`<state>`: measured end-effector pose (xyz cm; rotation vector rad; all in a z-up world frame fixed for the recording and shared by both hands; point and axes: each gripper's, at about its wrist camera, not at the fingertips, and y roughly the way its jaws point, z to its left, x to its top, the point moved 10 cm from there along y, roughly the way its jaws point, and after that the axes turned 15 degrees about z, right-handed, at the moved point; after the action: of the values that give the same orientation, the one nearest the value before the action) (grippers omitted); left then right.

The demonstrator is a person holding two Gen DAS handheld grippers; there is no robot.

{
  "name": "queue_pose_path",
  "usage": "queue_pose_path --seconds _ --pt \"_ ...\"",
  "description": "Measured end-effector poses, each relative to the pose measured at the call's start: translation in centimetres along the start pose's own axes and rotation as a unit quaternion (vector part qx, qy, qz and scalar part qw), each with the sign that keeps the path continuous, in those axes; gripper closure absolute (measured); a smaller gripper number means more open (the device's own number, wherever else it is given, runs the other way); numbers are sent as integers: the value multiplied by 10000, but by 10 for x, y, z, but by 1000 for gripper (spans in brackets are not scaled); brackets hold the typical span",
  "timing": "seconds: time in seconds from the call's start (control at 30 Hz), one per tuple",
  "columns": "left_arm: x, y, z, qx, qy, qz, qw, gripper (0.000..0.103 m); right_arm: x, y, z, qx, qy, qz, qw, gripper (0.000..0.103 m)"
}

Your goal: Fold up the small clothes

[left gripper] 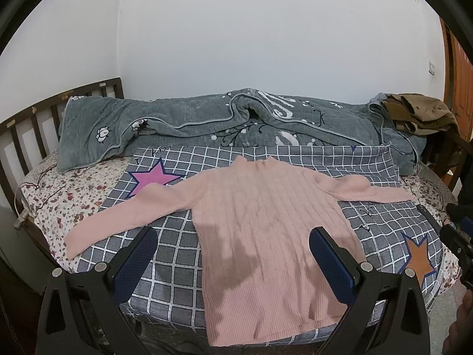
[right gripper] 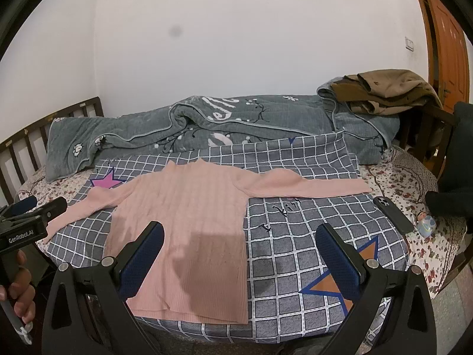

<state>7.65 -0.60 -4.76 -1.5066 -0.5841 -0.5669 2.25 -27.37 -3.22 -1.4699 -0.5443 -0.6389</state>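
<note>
A pink ribbed sweater (left gripper: pixel 260 222) (right gripper: pixel 189 222) lies flat on a grey checked cloth (left gripper: pixel 177 236) (right gripper: pixel 295 251), both sleeves spread out sideways, hem toward me. My left gripper (left gripper: pixel 233 236) hovers open above the sweater's lower half, its blue pads wide apart and holding nothing. My right gripper (right gripper: pixel 241 233) is open too, over the sweater's right edge and the bare cloth. The left gripper's body (right gripper: pixel 26 224) shows at the left edge of the right wrist view, held by a hand (right gripper: pixel 20 290).
A rumpled grey quilt (left gripper: pixel 221 124) (right gripper: pixel 207 124) lies along the wall behind the cloth. Brown clothes (right gripper: pixel 384 91) are piled at the back right. A dark phone (right gripper: pixel 394 214) and a small figurine (right gripper: pixel 424 224) rest right of the sweater. A wooden headboard (left gripper: pixel 35 118) stands left.
</note>
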Motion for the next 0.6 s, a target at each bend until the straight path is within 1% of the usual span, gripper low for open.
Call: queue_pose_path --seconds 0.6 --pt "5 -6 -3 -19 -10 -21 10000 0 0 -3 0 0 23 -29 10000 2"
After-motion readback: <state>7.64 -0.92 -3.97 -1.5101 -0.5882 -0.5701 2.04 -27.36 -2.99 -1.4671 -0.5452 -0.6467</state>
